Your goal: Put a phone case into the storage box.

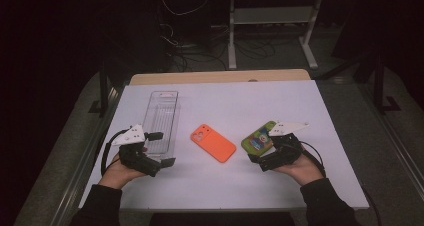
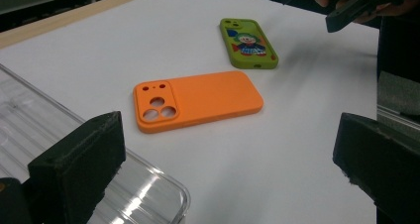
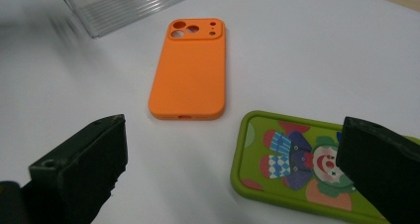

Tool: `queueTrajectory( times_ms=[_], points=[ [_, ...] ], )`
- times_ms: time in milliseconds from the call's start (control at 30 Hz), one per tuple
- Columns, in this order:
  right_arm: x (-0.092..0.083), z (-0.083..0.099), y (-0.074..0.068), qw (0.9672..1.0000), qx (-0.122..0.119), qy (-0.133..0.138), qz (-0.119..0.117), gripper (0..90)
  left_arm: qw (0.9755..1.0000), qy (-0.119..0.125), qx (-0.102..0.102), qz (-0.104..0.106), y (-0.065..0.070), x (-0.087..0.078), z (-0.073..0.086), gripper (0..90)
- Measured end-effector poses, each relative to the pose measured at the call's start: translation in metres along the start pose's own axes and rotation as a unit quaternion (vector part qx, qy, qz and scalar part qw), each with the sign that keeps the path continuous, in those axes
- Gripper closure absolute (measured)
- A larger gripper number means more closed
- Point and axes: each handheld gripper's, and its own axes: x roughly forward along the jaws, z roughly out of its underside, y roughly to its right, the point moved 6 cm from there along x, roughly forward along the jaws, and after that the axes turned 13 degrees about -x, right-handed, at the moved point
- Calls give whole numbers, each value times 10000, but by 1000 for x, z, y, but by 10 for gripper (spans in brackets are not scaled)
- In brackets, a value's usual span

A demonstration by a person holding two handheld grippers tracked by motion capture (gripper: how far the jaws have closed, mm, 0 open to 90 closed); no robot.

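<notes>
High view: the orange phone case lies flat mid-table (camera holes up), between the clear plastic tray and the green clown case. The left gripper hangs by the tray's near end, the right gripper just beside the green case; both have jaws spread, holding nothing.

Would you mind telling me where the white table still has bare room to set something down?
The far stretch of the white table, beyond the orange phone case and green phone case, is bare, as is the near strip between the two grippers. It is crowded around the clear tray by the left gripper.
</notes>
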Motion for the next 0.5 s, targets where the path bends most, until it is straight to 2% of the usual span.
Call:
queueTrajectory(
  times_ms=[167,400,500],
  points=[
    [4,-6,3,10000,-25,-23,12,0,10000,-52,55,-9,0,2,1,0],
    [12,-19,8,10000,-42,12,13,0,10000,-6,-1,15,0,0,0,0],
    [16,-24,9,10000,-74,-7,18,0,10000,-18,35,-5,0,0,1,0]
  ],
)
